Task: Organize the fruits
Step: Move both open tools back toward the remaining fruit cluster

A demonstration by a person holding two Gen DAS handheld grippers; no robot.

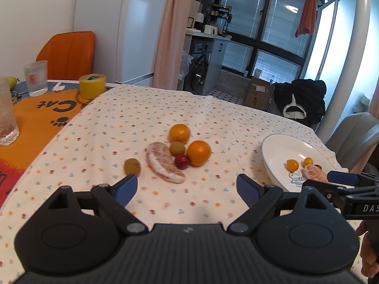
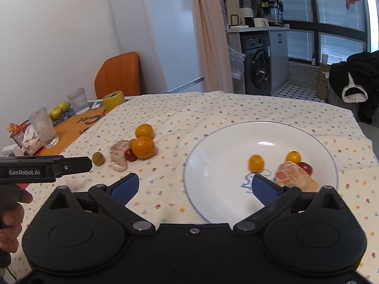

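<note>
On the flowered cloth lie two oranges (image 1: pixel 179 133) (image 1: pixel 198 152), two brown kiwis (image 1: pixel 177 148) (image 1: pixel 132 166), a small red fruit (image 1: pixel 182 161) and a peeled pomelo segment (image 1: pixel 163 163). My left gripper (image 1: pixel 187 187) stands open just in front of this pile, holding nothing. The white plate (image 2: pixel 213 165) at the right holds two small oranges (image 2: pixel 256 163) (image 2: pixel 293 157), a pomelo segment (image 2: pixel 293 176) and a red fruit (image 2: pixel 305 166). My right gripper (image 2: pixel 194 187) is open over the plate's near rim, its right pad beside that segment.
At the left, an orange mat (image 1: pixel 35 118) carries two glasses (image 1: pixel 36 78) (image 1: pixel 7 111), a yellow tape roll (image 1: pixel 92 85) and green apples (image 2: pixel 59 110). An orange chair (image 1: pixel 68 54) stands behind the table. A grey chair (image 1: pixel 355 132) is beyond the plate.
</note>
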